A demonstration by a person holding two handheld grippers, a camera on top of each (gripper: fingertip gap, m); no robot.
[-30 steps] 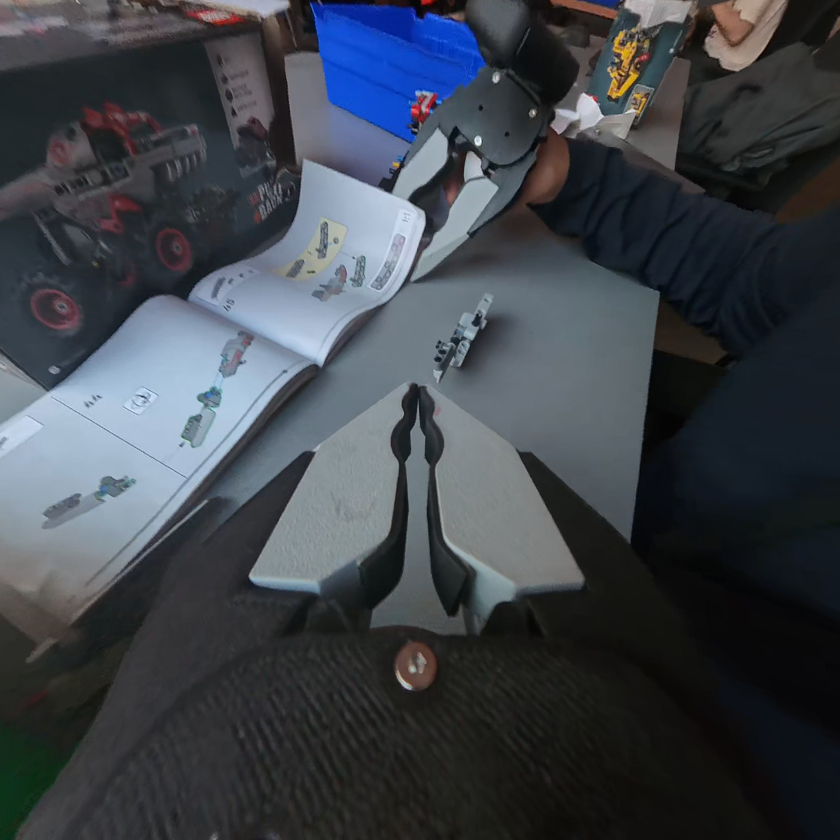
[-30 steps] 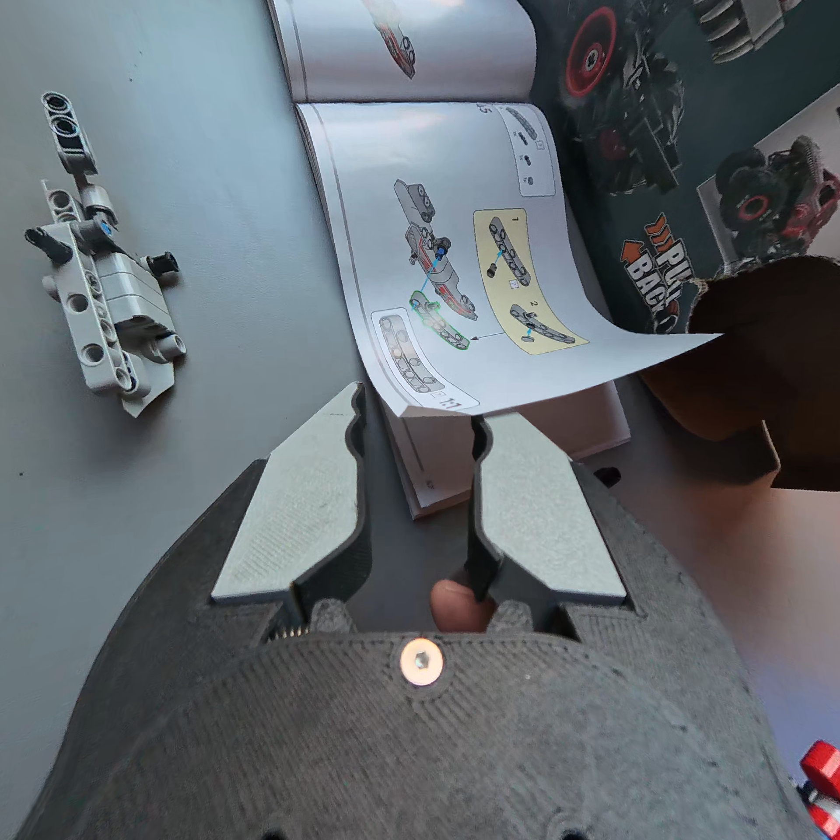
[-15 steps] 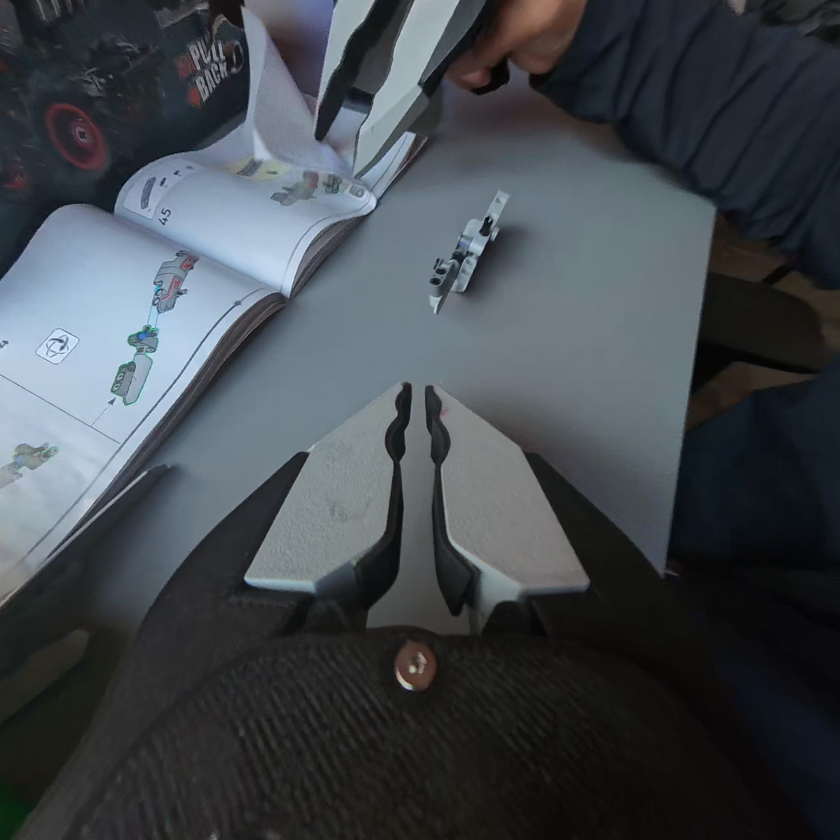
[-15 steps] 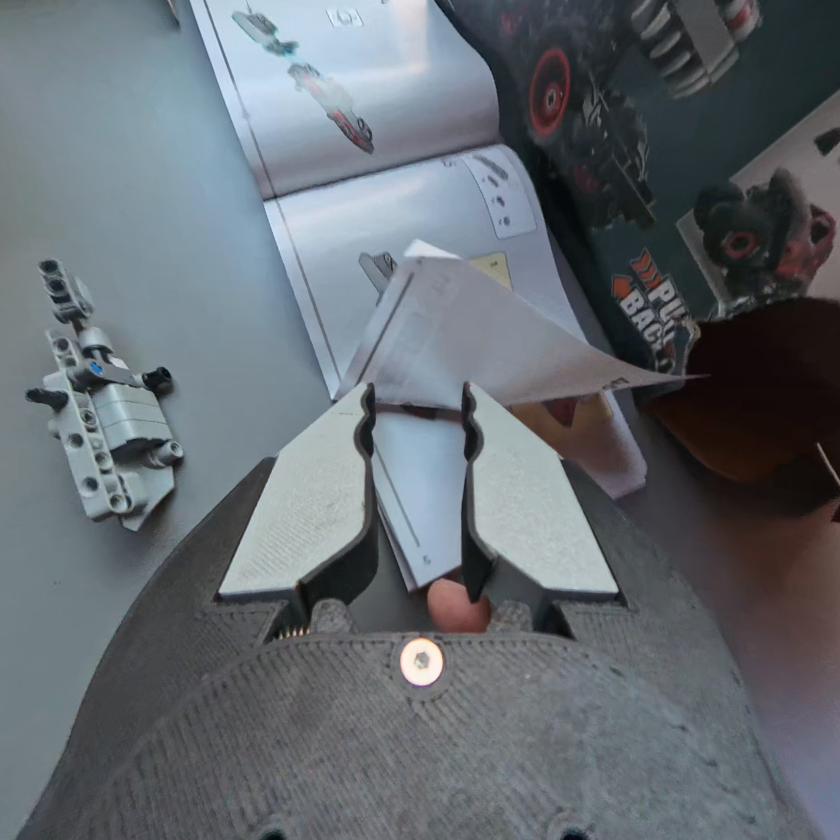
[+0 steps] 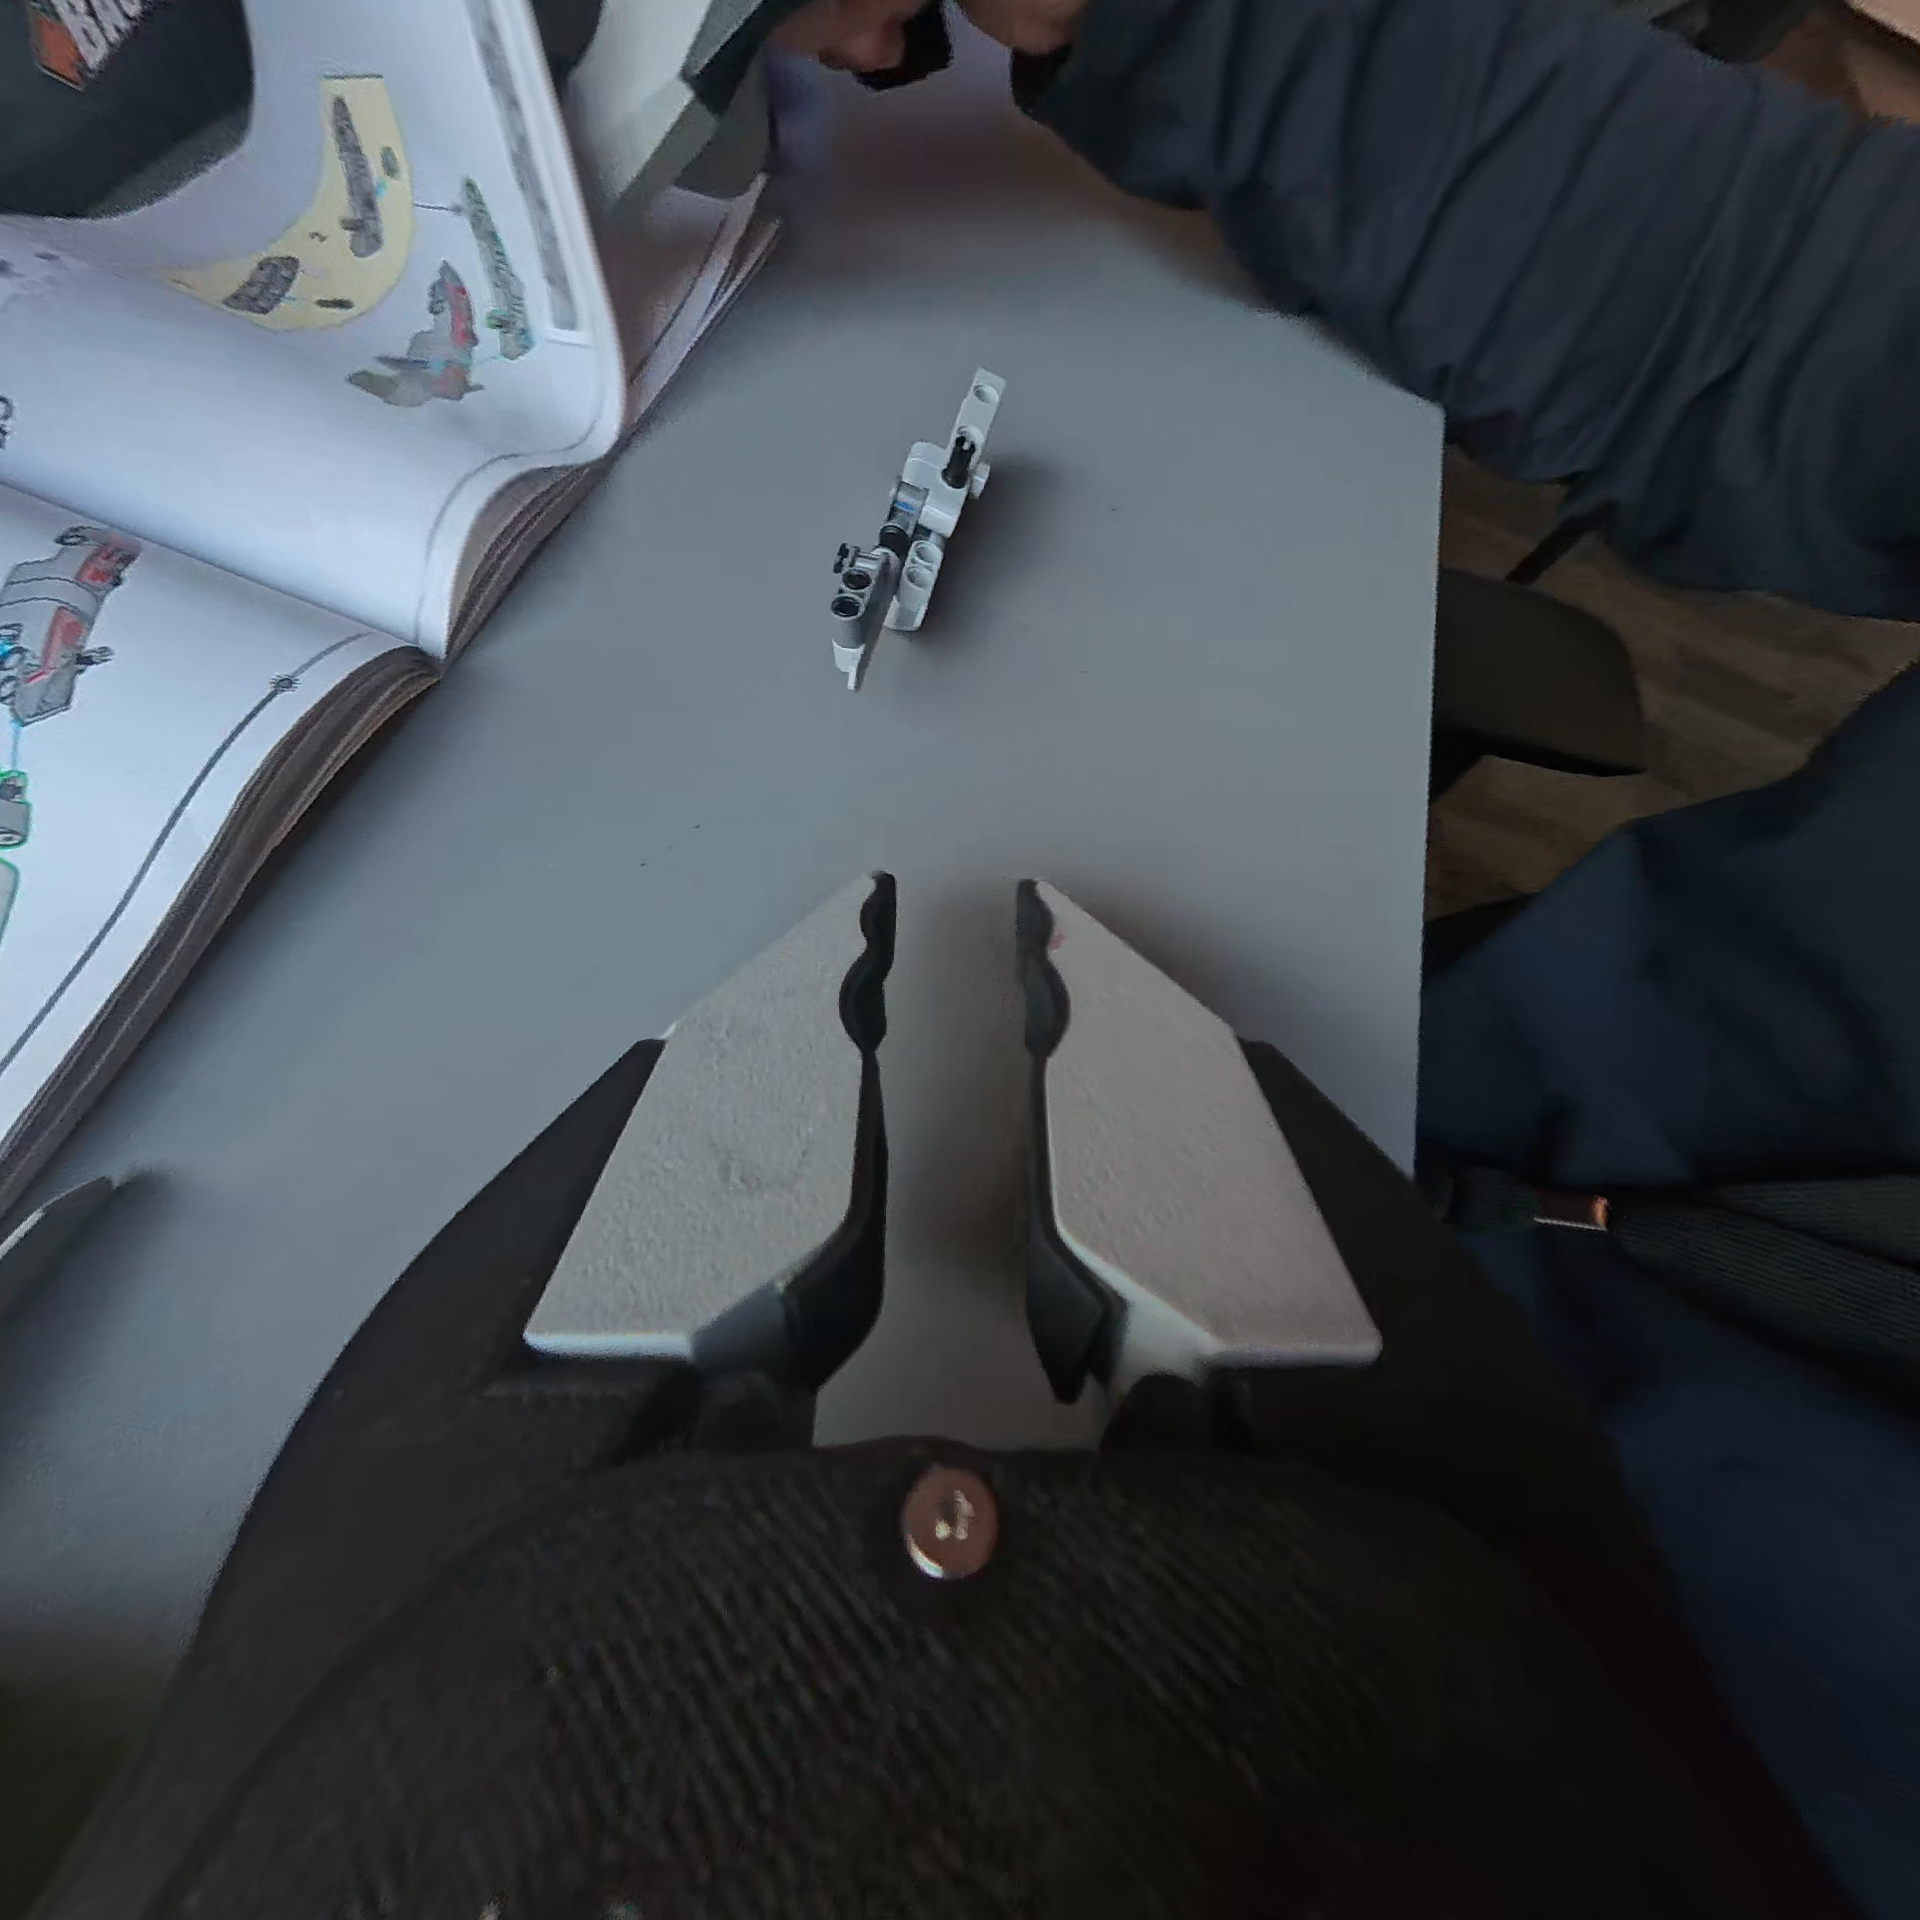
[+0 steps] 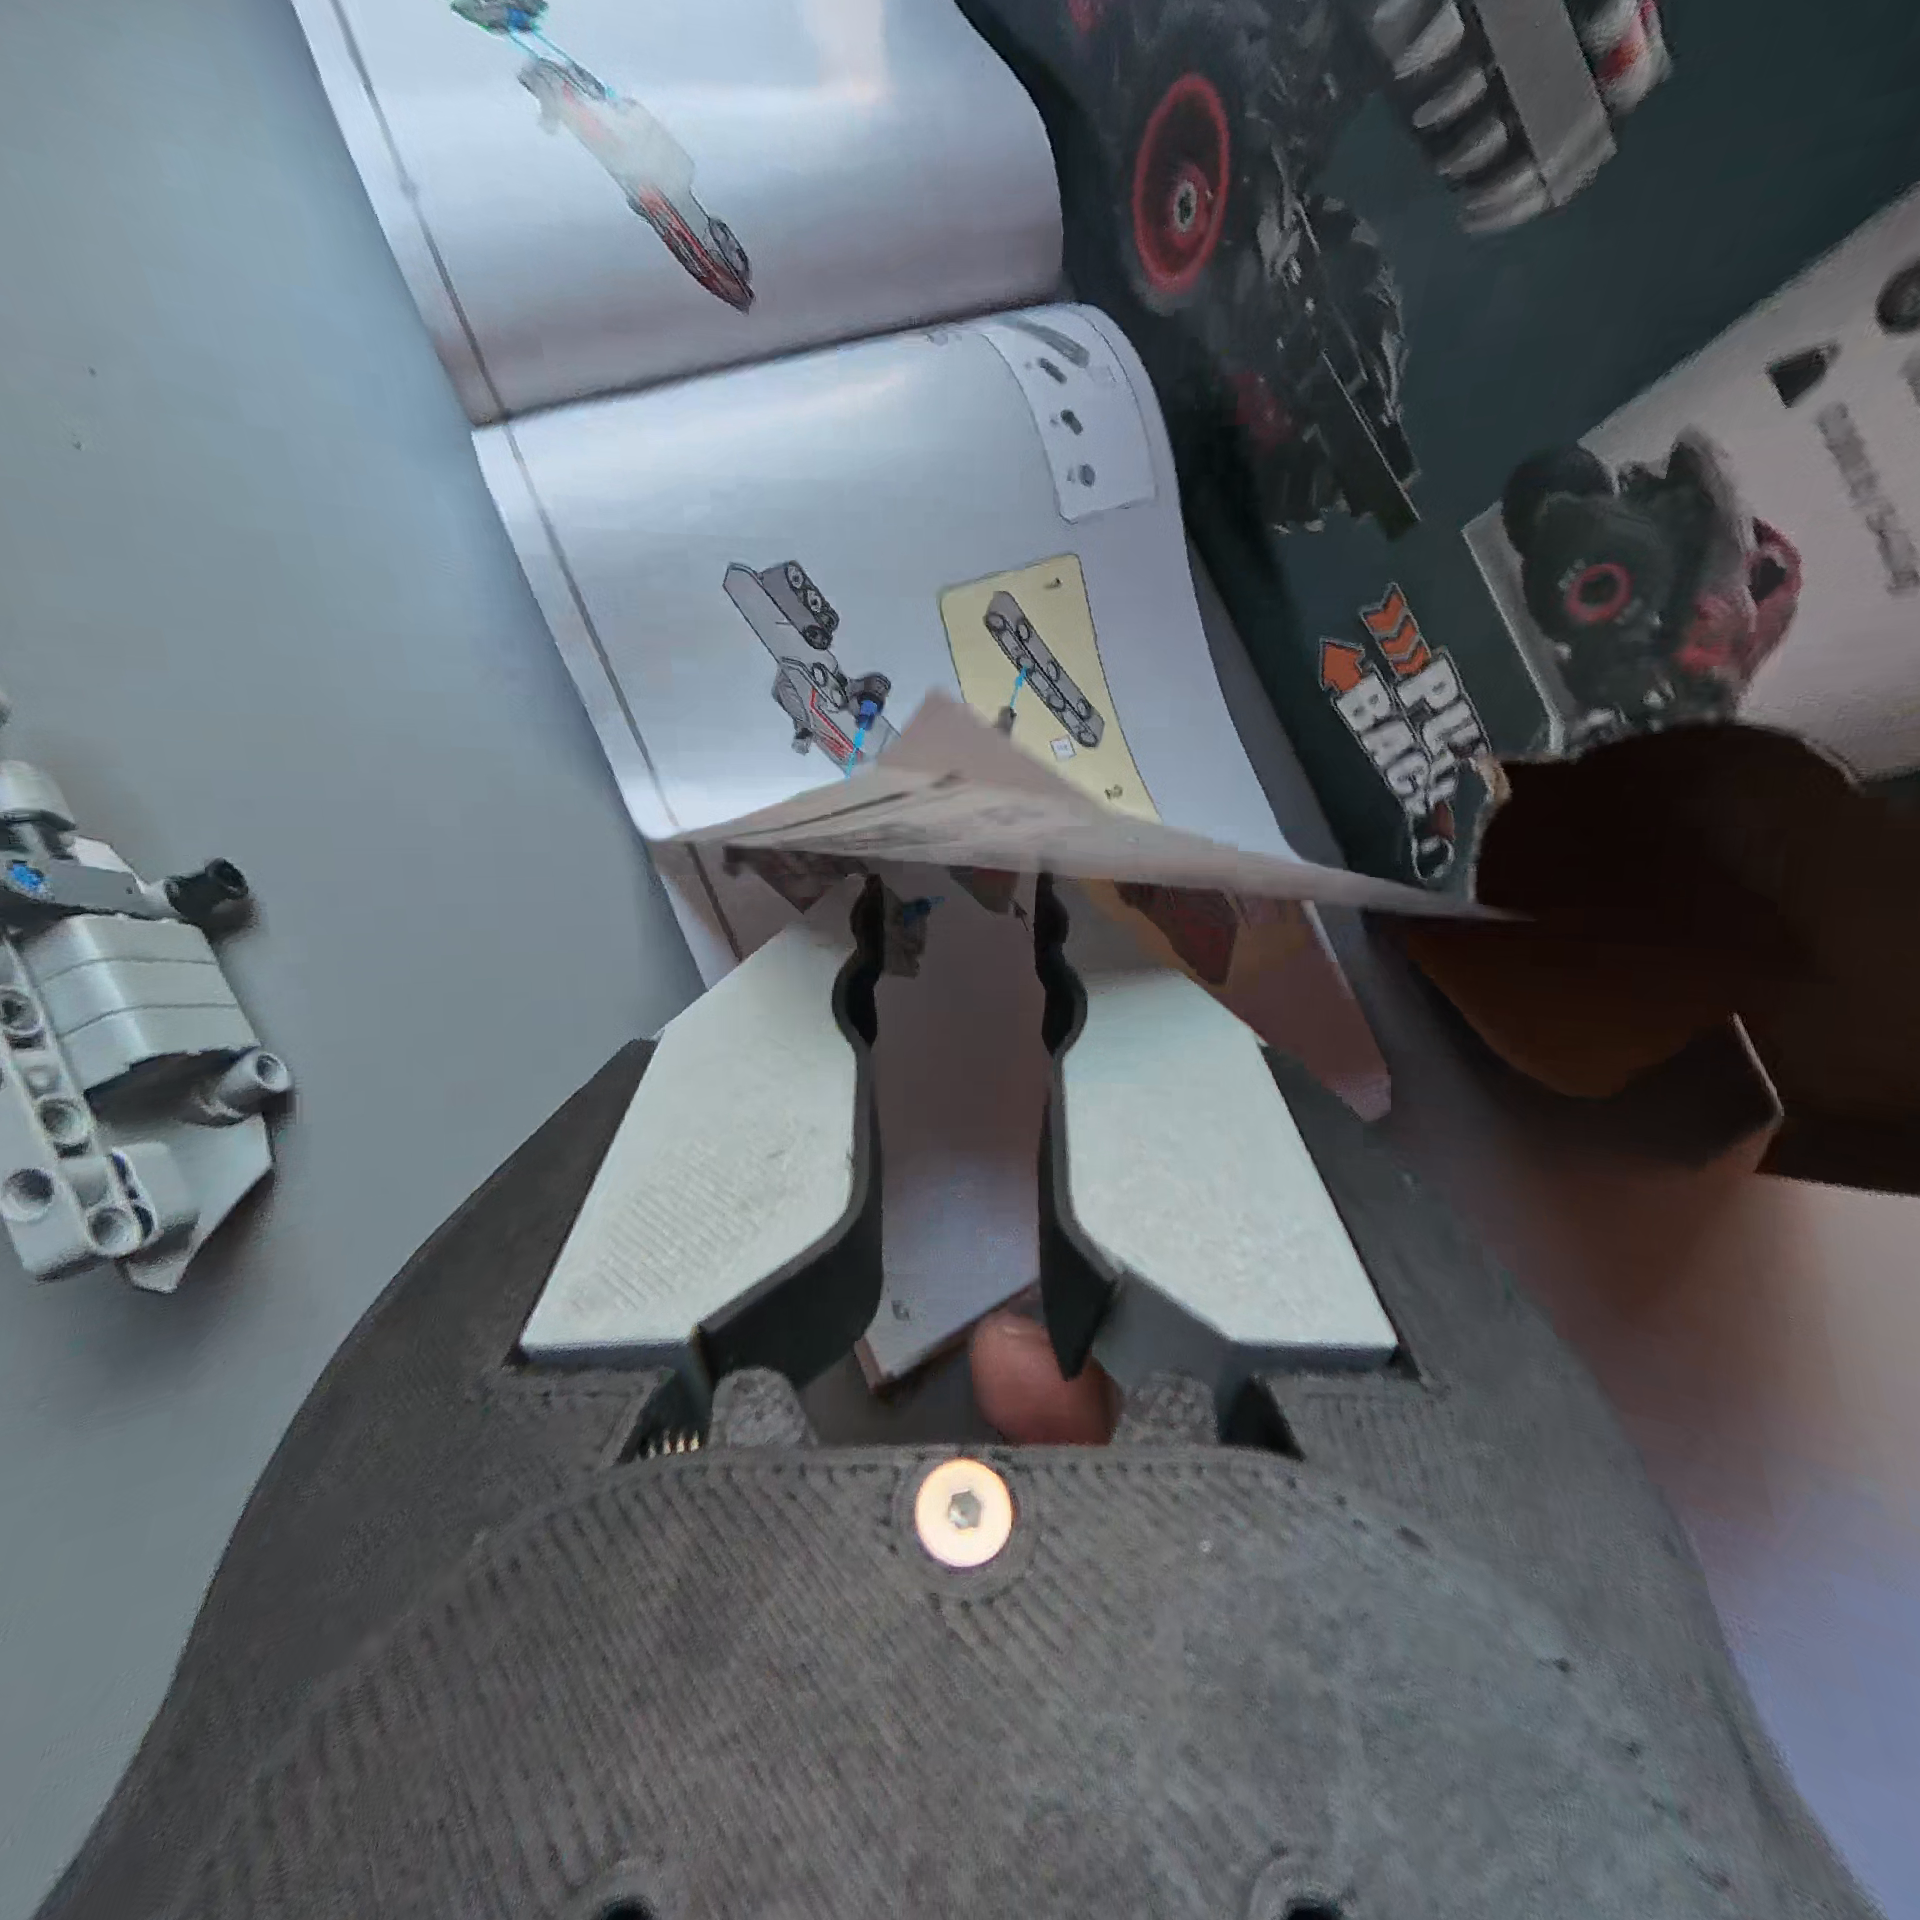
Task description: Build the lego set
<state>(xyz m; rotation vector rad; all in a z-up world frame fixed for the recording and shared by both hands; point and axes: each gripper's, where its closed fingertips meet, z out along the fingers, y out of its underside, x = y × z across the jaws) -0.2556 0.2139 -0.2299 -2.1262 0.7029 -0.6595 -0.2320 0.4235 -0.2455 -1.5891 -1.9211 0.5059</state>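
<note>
A small grey lego assembly [image 5: 914, 530] with black pins lies on the grey table [image 5: 644, 790]. It also shows in the right wrist view [image 6: 114, 1091] at the left edge. My left gripper [image 5: 951, 894] is open and empty, and points at the assembly from a short way off. My right gripper [image 6: 956, 904] is open, with its fingertips under a lifted sheaf of pages [image 6: 1039, 821] of the open instruction booklet [image 6: 831, 499]. In the left wrist view the booklet [image 5: 312, 416] lies to the left, and the right gripper [image 5: 717, 114] shows at its far corner.
The dark lego box [image 6: 1455, 312] with truck pictures stands behind the booklet, with a torn brown cardboard opening [image 6: 1662, 914] on the right. A dark blue sleeve [image 5: 1507, 208] crosses the far side. The table's right edge [image 5: 1429, 779] is close to the assembly. The grippers' ends are close to 20 cm from one another.
My left gripper's jaws have opened and it has moved nearer the assembly. My right gripper has gone in under the booklet's pages, which now arch over its fingertips.
</note>
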